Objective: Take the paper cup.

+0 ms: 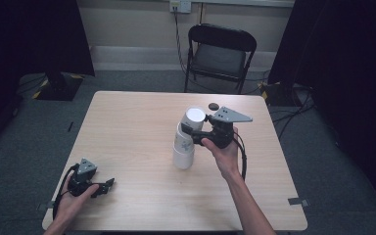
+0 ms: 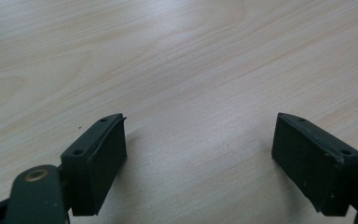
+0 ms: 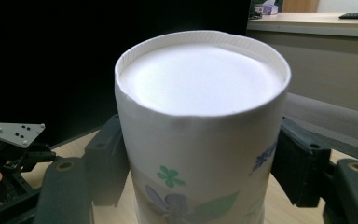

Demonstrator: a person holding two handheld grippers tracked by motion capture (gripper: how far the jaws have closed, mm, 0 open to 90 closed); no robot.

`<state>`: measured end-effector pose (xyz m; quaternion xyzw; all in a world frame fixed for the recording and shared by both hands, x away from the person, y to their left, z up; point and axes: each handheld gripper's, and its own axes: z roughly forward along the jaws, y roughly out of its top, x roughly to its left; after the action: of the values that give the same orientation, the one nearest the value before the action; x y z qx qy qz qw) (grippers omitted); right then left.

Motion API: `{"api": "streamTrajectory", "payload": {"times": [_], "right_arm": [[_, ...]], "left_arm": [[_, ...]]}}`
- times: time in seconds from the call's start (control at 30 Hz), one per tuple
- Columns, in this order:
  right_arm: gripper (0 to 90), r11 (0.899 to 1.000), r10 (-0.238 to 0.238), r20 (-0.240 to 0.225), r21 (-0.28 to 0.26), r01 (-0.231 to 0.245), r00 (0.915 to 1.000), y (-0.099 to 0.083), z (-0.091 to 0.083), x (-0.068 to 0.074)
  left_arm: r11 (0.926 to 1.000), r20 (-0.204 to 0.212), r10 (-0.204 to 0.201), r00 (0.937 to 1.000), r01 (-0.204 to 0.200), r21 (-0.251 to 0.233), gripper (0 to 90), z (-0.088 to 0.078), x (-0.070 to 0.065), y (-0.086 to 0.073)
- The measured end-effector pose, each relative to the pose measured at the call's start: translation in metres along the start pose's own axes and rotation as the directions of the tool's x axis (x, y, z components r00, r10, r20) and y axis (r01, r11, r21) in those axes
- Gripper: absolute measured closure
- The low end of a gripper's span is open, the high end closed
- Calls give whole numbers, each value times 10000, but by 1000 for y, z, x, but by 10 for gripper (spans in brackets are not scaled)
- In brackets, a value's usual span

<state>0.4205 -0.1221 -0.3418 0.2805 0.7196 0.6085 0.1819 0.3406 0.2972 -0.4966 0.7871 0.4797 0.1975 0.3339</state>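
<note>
White paper cup (image 3: pixel 200 135), upside down, flower print, clamped in right tool (image 3: pixel 200 172), left tool (image 2: pixel 200 158) open, empty.

The table (image 1: pixel 132 127) has a light wood-grain top and stands on grey floor (image 1: pixel 34 132). A stack of white paper cups (image 1: pixel 183 155) stands upside down near its centre. A small dark disc (image 1: pixel 214 106) lies near the far edge.
</note>
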Motion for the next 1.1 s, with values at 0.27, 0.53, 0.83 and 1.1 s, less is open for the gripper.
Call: {"api": "streamTrajectory", "payload": {"times": [0.27,0.53,0.83,1.1], "right_arm": [[294,9999,134,232,49,-135,9996,7,-20,0],[298,9991,352,553,199,-364,9978,5,-48,7],[301,9933,640,521,932,-686,9966,-16,-60,23],[302,9827,1078,10,1514,-1067,9942,-34,-55,41]], "left_arm": [[9985,548,-42,9985,72,-548,201,-5,-8,8],[9841,1398,393,9894,-140,-1773,223,-17,-20,14],[9617,1864,1085,9765,-556,-2685,287,-29,-40,24],[9508,2460,1536,9570,-754,-3006,333,-34,-58,30]]}}
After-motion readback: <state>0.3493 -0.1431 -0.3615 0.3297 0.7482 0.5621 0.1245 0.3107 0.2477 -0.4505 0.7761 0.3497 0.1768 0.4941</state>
